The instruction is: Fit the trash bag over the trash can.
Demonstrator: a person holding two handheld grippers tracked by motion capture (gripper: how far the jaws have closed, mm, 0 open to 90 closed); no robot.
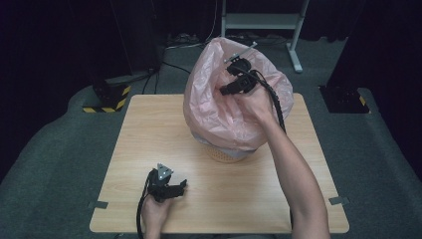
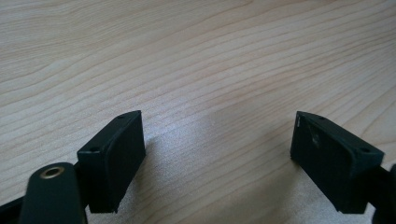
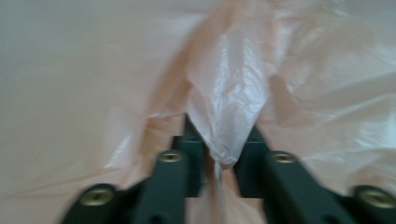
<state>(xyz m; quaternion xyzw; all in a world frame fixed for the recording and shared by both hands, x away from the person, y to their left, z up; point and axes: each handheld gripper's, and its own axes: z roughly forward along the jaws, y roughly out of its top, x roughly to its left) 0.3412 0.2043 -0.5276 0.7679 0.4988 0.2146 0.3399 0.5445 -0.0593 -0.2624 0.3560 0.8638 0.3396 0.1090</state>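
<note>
High view: the pink plastic bag (image 1: 219, 107) drapes over a small basket (image 1: 226, 154) near the bench's (image 1: 149, 124) far edge, toward its right corner. The right gripper (image 1: 225, 89) reaches into the bag's side, its fingers (image 3: 191, 149) closing on a fold of film, likely to tug the liner into place. The left gripper (image 1: 180, 188) rests near the front-left corner, fingers (image 2: 114, 158) spread and empty, apparently waiting.

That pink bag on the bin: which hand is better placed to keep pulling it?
The right hand-held gripper: it pinches a fold of the pink bag. The left hand-held gripper rests open on the table, away from the bag.
</note>
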